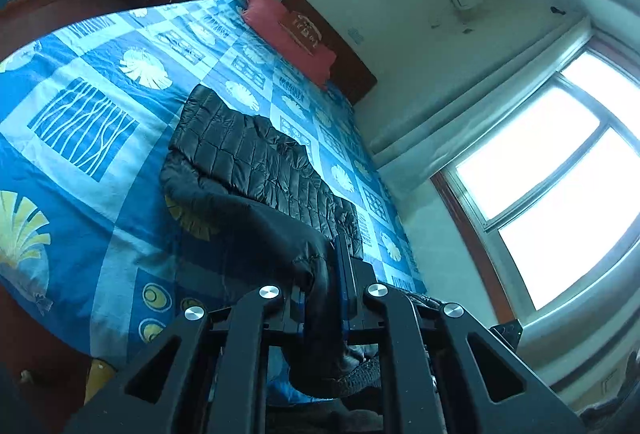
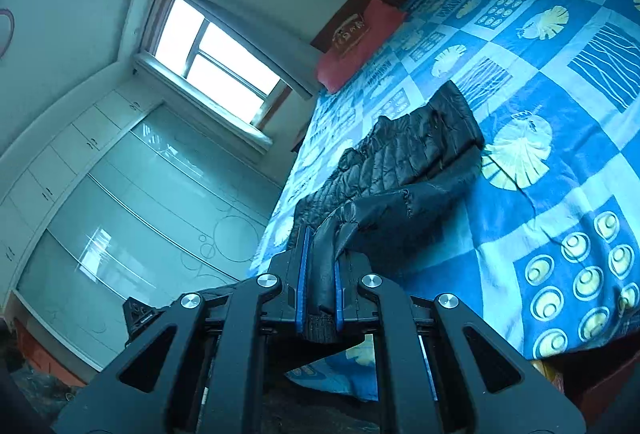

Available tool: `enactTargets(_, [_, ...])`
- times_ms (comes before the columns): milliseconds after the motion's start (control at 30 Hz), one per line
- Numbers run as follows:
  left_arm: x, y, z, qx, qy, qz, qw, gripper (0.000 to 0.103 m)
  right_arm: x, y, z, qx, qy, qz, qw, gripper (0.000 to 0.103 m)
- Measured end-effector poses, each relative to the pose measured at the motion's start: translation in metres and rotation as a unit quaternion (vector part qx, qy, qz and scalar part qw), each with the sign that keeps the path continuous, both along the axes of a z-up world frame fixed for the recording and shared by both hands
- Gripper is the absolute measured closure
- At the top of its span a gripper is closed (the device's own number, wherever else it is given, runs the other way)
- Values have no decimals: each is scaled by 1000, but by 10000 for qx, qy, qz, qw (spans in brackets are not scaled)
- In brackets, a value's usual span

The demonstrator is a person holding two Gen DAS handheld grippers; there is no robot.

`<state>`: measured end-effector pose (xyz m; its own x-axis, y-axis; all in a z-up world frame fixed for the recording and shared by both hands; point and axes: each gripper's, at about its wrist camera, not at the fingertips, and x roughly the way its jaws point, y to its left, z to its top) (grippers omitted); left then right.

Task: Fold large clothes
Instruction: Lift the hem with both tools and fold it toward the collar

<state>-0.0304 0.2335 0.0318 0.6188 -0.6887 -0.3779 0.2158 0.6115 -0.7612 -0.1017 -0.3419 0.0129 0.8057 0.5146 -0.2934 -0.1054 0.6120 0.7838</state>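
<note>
Both fingers [image 1: 320,286] [image 2: 320,274] clamped on black jacket [image 1: 248,153]

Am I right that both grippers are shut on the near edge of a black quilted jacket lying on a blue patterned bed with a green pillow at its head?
Not quite: the pillow is red, as the left wrist view shows. Otherwise yes: left gripper and right gripper both clamp the black quilted jacket on the blue patterned bed.

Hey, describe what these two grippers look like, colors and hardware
Both look alike: the left gripper and right gripper have matte black angular linkage arms with triangular cutouts, round silver pivot bolts, and blue pads lining the black fingers. No cables, markings or sleeves are visible.
</note>
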Motion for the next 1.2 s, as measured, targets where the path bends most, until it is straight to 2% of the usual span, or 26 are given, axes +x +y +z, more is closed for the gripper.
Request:
enactTargets(100, [22,-3,-3,67,59,-68,9999,92,31,-2,-2,54,25,68,10000,93])
enactTargets(200, [51,-5,-7,-73,142,-170,9997,92,68,-5,1,84,-12,120,9999,93])
enactTargets(300, [87,-8,-6,45,129,-154,9998,92,109,-7,8,48,-35,116,9999,93])
enactTargets(533, [198,-23,-11,192,290,-21,9994,92,223,-16,6,209,61,119,9997,92])
enactTargets(633, [245,-36,-19,382,384,16,9985,91,279,-24,-13,383,299,22,9988,92])
enactTargets(800, [310,-54,-53,733,647,72,9952,91,358,-40,-74,635,957,-208,9932,92])
enactTargets(1000, [361,-61,-120,899,1303,123,9873,91,404,-42,-145,441,1745,-404,9828,92])
enactTargets(1100, [372,-59,-143,764,1480,95,9860,91,411,-43,-159,457,1811,-401,9816,92])
enactTargets(1200, [372,-58,-143,718,1406,11,9875,88,412,-41,-159,322,1775,-376,9829,91])
